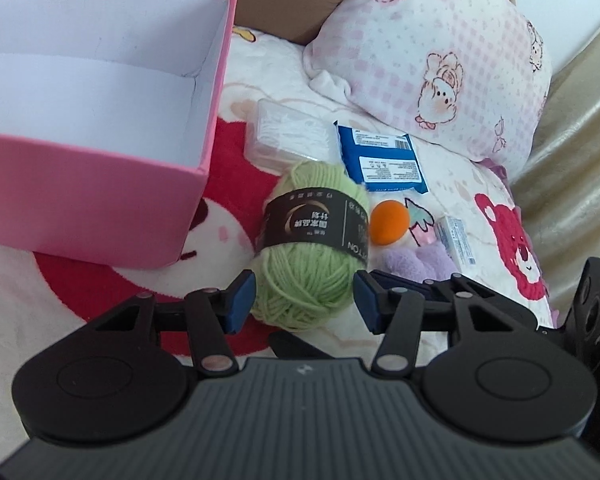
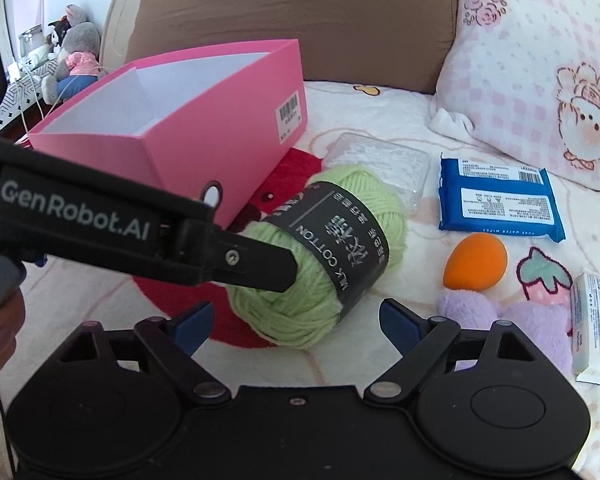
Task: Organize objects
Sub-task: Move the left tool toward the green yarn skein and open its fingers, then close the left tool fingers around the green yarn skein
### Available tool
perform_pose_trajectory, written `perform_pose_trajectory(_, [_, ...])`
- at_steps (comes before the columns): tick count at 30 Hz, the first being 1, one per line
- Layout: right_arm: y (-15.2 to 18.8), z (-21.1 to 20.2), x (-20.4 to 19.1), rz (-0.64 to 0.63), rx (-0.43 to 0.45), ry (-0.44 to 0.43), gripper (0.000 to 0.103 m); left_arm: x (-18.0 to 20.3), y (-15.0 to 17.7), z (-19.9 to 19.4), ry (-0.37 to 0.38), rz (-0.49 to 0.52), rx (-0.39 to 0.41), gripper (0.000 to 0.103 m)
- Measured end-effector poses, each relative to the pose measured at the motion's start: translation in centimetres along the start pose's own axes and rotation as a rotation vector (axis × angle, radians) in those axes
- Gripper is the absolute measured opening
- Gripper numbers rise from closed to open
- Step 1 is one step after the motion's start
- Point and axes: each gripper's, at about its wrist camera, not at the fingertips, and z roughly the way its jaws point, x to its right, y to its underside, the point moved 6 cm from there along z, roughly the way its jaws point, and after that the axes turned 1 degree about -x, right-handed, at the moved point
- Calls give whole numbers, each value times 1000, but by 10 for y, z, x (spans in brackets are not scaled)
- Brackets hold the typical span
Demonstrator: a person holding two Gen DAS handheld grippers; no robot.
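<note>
A green yarn ball (image 1: 312, 240) with a black paper band lies on the bed blanket next to an open, empty pink box (image 1: 88, 128). My left gripper (image 1: 305, 300) is open, its blue pads on either side of the yarn's near end, just apart from it. In the right wrist view the yarn (image 2: 320, 256) lies ahead of my open, empty right gripper (image 2: 296, 326), and the left gripper's finger (image 2: 256, 266) reaches against the yarn from the left. The pink box (image 2: 188, 128) stands behind.
Behind the yarn lie a clear plastic case (image 1: 286, 134), a blue wipes pack (image 1: 380, 156), an orange sponge egg (image 1: 390, 222), a small white box (image 1: 458, 244) and a purple plush (image 1: 416, 260). A pink pillow (image 1: 440, 48) and brown headboard (image 2: 300, 12) stand at the back.
</note>
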Motion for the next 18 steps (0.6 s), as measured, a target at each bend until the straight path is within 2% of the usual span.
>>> perform_pose_trajectory(5, [-1, 9, 4, 50, -19, -38, 91, 3, 3, 6, 51, 8, -16, 48])
perform_pose_trajectory(9, [-2, 16, 3, 41, -14, -39, 92, 3, 3, 10, 90, -1, -28, 47])
perform_pose_trajectory(11, [-2, 17, 3, 20, -5, -33, 88, 1, 3, 12, 95, -8, -34, 45])
perform_pose_trajectory(15, [2, 13, 2, -41, 1, 2, 75, 4, 4, 14, 111, -3, -54, 45])
perform_pose_trajectory(18, [4, 8, 2, -51, -5, -2, 68, 10, 7, 9, 92, 12, -58, 45])
